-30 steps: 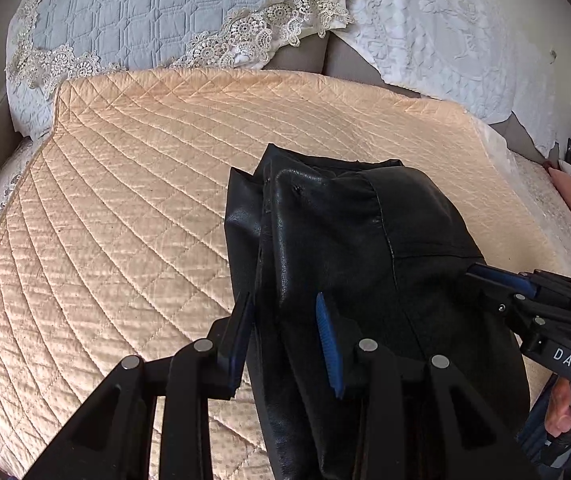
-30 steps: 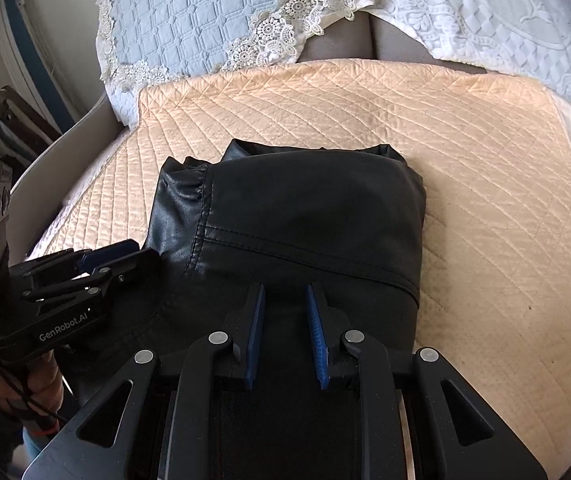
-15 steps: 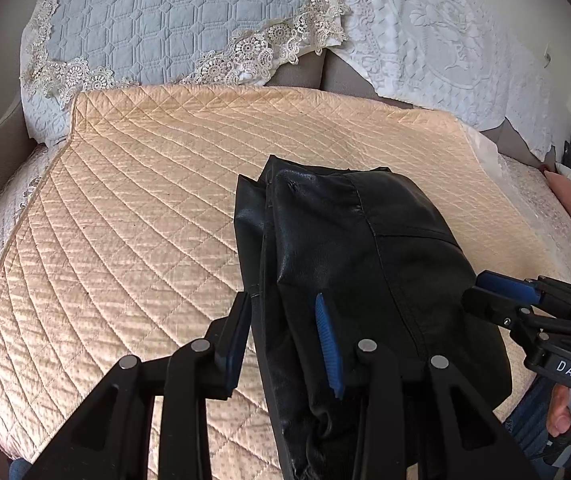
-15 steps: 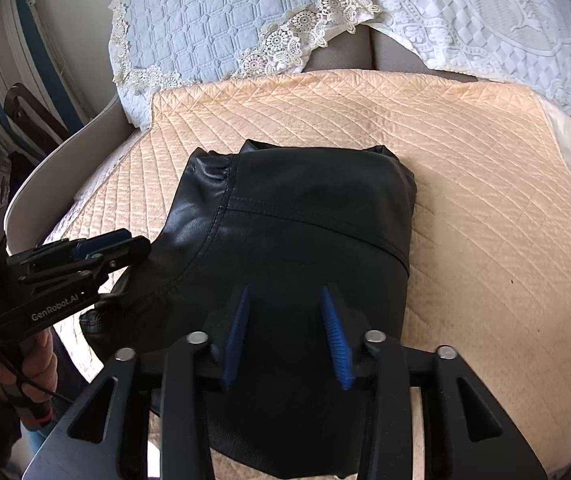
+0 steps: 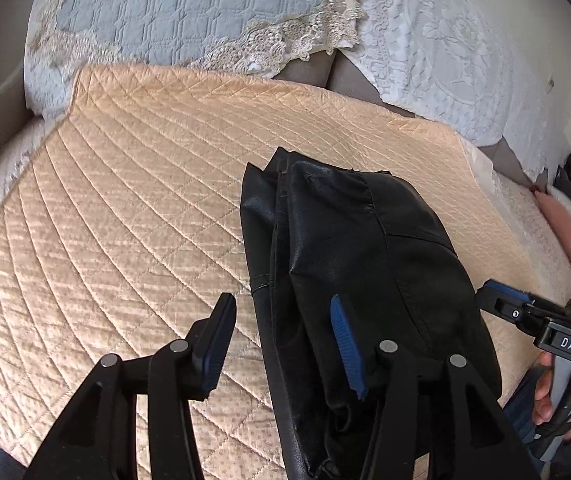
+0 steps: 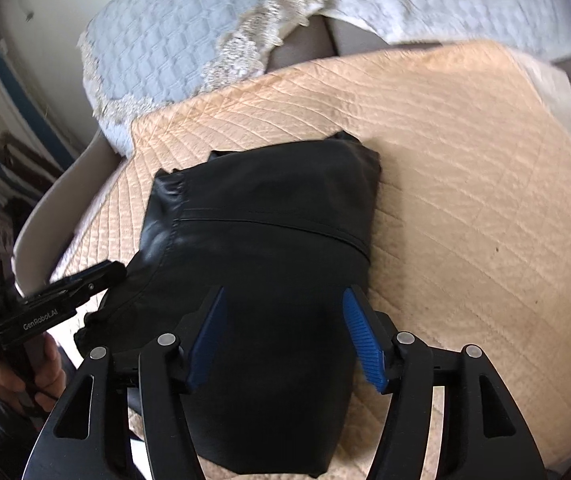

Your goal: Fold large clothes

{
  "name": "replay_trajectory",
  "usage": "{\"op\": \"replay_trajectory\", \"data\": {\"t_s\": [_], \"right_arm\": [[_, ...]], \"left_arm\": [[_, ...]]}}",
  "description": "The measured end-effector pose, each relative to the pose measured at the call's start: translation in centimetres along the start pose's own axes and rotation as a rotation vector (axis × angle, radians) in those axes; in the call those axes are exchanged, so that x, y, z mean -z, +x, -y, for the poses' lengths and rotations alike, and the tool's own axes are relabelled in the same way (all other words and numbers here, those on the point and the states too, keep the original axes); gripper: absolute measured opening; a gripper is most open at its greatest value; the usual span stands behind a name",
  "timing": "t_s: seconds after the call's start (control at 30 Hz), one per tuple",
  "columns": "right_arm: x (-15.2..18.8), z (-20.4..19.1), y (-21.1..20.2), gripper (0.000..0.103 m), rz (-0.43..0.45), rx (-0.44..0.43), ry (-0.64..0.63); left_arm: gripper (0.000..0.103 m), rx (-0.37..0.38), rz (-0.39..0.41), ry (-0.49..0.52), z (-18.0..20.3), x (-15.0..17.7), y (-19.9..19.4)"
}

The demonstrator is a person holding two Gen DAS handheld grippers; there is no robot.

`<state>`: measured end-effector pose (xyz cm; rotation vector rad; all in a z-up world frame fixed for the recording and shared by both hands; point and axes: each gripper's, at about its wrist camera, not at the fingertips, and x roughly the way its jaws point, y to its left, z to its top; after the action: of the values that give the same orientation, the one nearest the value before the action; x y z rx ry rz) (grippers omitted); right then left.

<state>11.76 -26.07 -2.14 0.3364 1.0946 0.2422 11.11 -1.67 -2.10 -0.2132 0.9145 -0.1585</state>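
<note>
Releasing is the step in hand, as I judge it: both sets of jaws are opening over the folded black leather-look garment, which lies as a compact bundle on the peach quilted bed cover, toward its 5 o'clock part in the left wrist view.

Left hand-held gripper: released, jaws parting. The bundle's left edge sits between the blue pads, but neither pad presses it.

Right hand-held gripper: released, jaws wide. Garment lies under and between them, not pinched.

To do it well: let the pads come clear of the layers before pulling back, and draw each tool straight away from the fold, so no pad catches an edge and drags the stack open. The layered edge at 9 o'clock of the bundle looks loosest; watch it.

Containers: none in view.
</note>
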Motion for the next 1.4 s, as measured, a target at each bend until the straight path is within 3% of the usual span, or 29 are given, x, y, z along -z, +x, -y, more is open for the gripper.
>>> {"op": "replay_trajectory", "data": {"t_s": [0.17,0.43,0.8,0.87,0.97,1.07,1.17,1.4], "right_arm": [[-0.5,3.1,2.2,0.067,-0.050,-0.090,0.112],[-1.4,5.6,5.4,0.072,-0.084,-0.243,0.242],[-1.9,5.6,6.3,0.073,-0.122,-0.296,0.213],[-2.1,5.4,6.6,0.064,-0.128,-0.288,0.212],[-2.3,5.2,5.6,0.042,-0.118,-0.294,0.219],[-3.0,4.2,3.9,0.030,-0.091,-0.286,0.189],[-4.0,2.7,2.1,0.025,-0.053,-0.287,0.148],[-7.9,-0.8,1.2,0.025,0.017,-0.326,0.069]], "left_arm": [[0.057,0.088,-0.043,-0.106,-2.0,-0.4,2.0],[0.061,0.250,-0.105,-0.183,-2.9,-1.0,5.4],[0.064,0.314,-0.110,-0.173,-3.0,-0.7,6.2],[0.060,0.308,-0.115,-0.176,-2.7,-1.1,6.8],[0.043,0.278,-0.117,-0.168,-2.3,-1.6,6.5],[0.028,0.237,-0.091,-0.113,-1.1,-2.2,5.1],[0.021,0.234,-0.058,-0.077,-0.3,-3.3,3.2],[0.021,0.221,0.030,-0.038,-1.2,-7.1,-0.1]]}}
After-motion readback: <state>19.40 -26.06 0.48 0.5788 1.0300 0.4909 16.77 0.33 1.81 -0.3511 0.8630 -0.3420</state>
